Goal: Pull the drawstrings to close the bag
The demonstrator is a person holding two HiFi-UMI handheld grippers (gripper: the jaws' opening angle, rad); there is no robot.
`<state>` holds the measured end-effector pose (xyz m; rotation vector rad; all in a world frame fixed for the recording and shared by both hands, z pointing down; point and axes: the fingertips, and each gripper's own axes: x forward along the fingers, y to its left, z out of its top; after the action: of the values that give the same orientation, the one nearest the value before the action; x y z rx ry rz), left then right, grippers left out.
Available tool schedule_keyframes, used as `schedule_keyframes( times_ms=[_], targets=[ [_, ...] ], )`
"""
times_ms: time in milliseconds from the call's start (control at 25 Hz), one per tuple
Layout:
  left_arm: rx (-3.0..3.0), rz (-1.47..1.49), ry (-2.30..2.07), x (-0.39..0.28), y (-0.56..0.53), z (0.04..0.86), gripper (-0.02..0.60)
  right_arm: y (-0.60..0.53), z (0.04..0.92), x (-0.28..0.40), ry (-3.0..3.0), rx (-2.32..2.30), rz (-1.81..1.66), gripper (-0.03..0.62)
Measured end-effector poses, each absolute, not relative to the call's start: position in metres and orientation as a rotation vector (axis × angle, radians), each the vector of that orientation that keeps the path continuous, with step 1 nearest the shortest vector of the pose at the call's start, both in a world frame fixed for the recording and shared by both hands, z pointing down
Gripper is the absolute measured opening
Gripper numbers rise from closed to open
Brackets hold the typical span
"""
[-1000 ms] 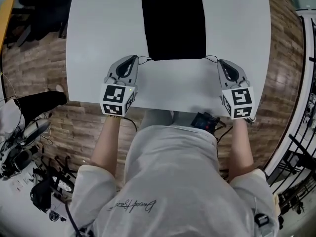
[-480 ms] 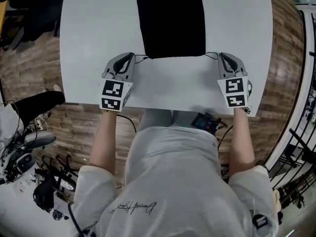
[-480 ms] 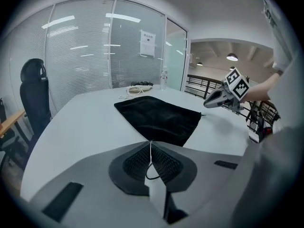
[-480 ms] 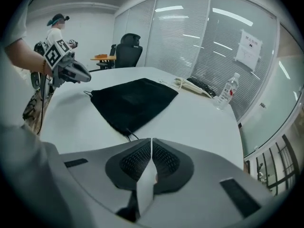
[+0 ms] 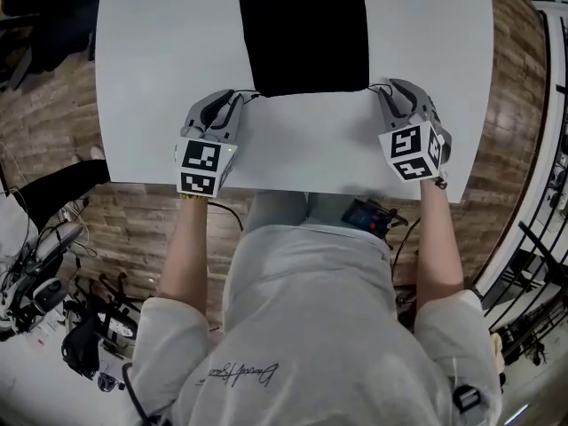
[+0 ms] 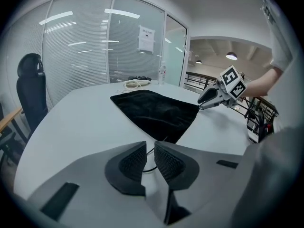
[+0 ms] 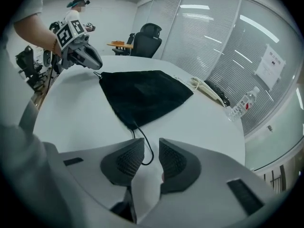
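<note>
A flat black drawstring bag lies on the white table, its mouth edge toward me. My left gripper sits at the bag's near left corner and my right gripper at the near right corner. In the left gripper view the jaws stand a little apart, with the thin black drawstring lying loose between the pads. In the right gripper view the jaws stand wider, with the other drawstring looped slack on the table between them. Both pairs of jaws have just been opening.
A water bottle and a coiled cable lie at the table's far end. An office chair stands beside the table. The near table edge runs just behind both grippers. Cables and gear litter the floor.
Both grippers have sunk toward the table at the bag's corners. The right one has rolled. The drawstrings, stretched out sideways before, now lie slack.
</note>
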<state>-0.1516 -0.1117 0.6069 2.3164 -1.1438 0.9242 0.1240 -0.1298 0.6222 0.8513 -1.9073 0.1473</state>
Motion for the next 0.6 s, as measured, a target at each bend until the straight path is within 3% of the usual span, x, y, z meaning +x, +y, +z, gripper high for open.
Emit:
schedule_keyframes(
  times_ms=[600],
  targets=[
    [2.32,0.969,-1.137,-0.149,-0.111,0.611,0.055,-0.13,0.638,0.11,-1.941,0.718,0.133,0.118]
  ],
)
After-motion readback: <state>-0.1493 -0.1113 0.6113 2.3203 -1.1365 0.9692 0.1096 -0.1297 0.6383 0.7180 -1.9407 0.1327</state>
